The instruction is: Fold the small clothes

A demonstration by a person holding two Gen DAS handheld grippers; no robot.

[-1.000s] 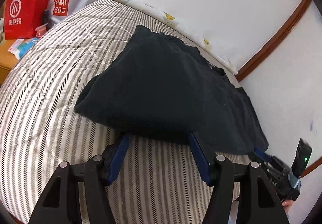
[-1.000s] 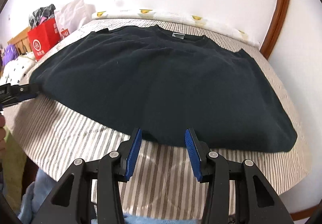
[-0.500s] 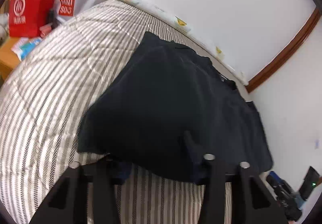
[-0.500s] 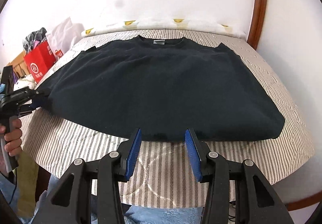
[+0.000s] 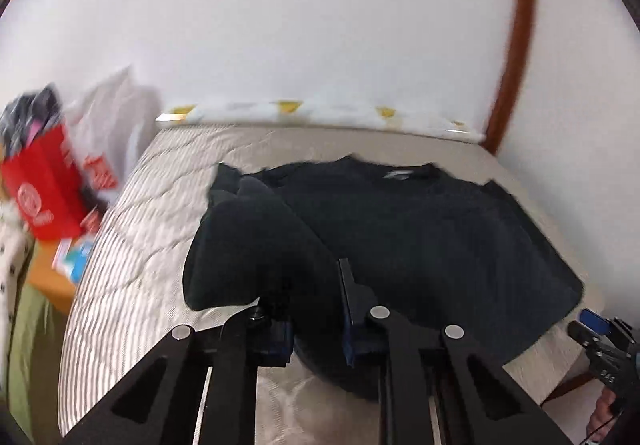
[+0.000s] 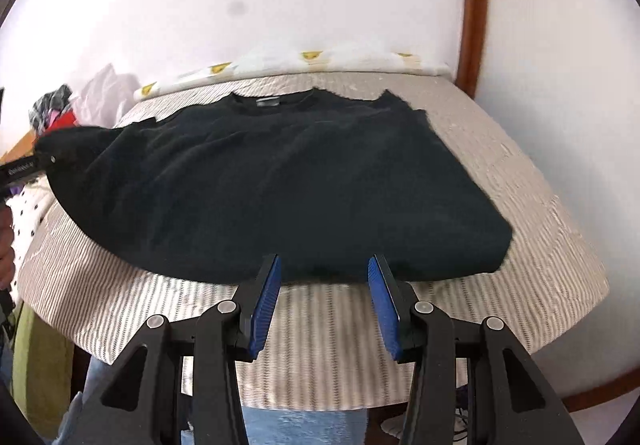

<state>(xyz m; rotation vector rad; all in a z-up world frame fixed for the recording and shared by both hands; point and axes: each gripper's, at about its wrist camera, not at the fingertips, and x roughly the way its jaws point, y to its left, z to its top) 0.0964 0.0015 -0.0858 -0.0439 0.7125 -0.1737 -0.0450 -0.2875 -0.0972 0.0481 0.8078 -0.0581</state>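
Here we have the black shirt (image 6: 280,181) spread on the striped bed (image 6: 520,237), neckline toward the wall, hem toward us. Our left gripper (image 5: 316,321) is closing on the shirt's left side, with dark cloth bunched between its jaws and raised off the mattress in a hump. Our right gripper (image 6: 324,297) stands spread at the near hem, its blue pads (image 6: 266,297) just short of the fabric and holding nothing.

The main risk, as we judge it, is a one-sided lift. If the left side travels while the right hem lies loose, the shirt may drag and skew across the bed, and the fold line will run crooked. The left pinch looks thick, so it may have taken both layers or only the upper one; we cannot tell, and a single layer would peel away from the one below. A shallow bite could also slip out mid-swing. The hem lies near the bed's edge, so a pull toward us might tip cloth over it.
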